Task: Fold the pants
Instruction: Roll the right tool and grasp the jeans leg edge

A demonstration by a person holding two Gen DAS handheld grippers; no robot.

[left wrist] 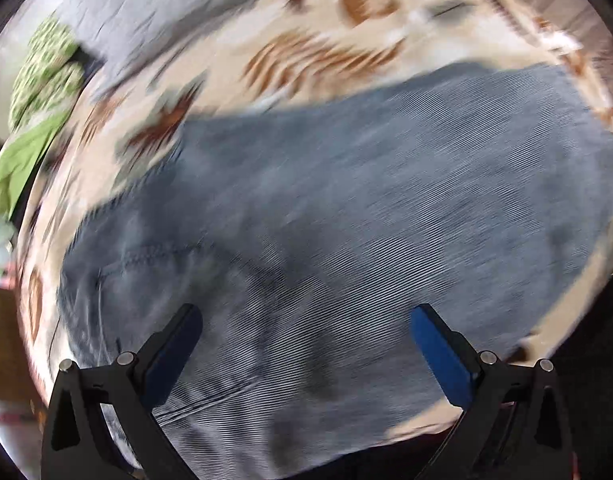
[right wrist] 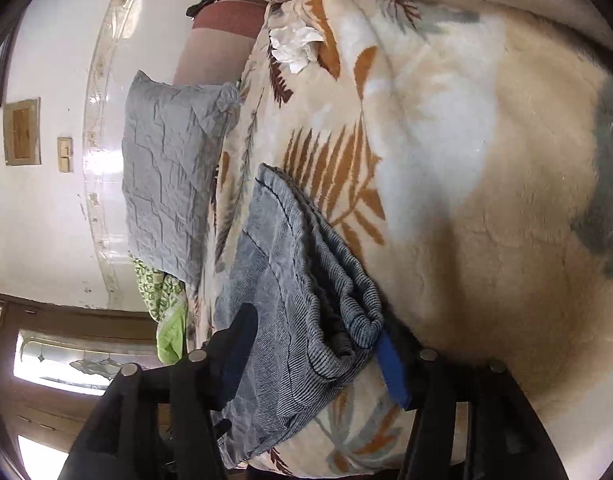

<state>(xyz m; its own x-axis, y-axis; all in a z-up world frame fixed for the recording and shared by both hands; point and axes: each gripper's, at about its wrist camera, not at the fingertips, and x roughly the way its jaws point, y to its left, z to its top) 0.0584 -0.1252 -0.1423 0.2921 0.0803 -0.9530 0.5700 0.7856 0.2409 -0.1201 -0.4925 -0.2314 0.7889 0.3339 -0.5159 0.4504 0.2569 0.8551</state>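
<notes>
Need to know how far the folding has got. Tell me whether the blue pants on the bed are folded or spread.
Folded. In the right wrist view the blue corduroy pants lie in stacked layers on the leaf-print blanket, rounded fold edges showing near the right gripper.

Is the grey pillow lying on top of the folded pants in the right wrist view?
No, the grey pillow rests beside the pants on the blanket.

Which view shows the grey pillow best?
The right wrist view: the grey pillow is sharp and whole, standing against the white headboard. The left wrist view catches only a blurred part of it at the top left edge.
</notes>
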